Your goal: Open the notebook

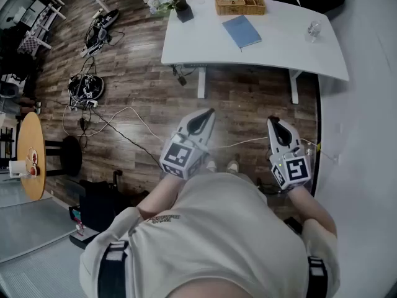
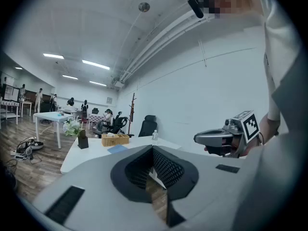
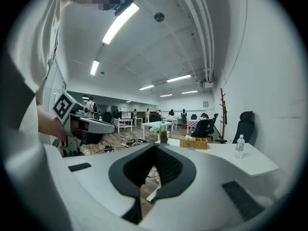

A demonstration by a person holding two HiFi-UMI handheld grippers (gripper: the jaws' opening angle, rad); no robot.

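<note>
Both sets of fingers are pressed together with nothing between them. The left gripper [image 1: 205, 113] has its jaws meeting at the tip, and the right gripper [image 1: 276, 121] is just as closed and just as empty. From each gripper view you only see wood floor through the little window behind the closed tips. Both grippers are held out in front of the person's belly, side by side but well apart, noses tipped slightly down and aimed at the white table [image 1: 279, 51] ahead. The left one is angled a bit inward. Each has its marker cube sitting at the back, over the hand, and the bare forearms run back to a beige t-shirt [image 1: 217, 228]. Neither gripper is near the table — there's open floor in between. The notebook [image 1: 242, 31] is a plain blue one, lying flat and shut on the tabletop around the middle, turned a little askew to the table's edges. It sits just in front of a wicker basket [image 1: 239, 4]. A clear water bottle [image 1: 313, 30] stands off toward the right end of the table, and a bunch of flowers [image 1: 161, 2] with a dark holder sits at the left corner. The count is two grippers, one notebook, one basket, one bottle and one flower arrangement — all on one table.
</note>
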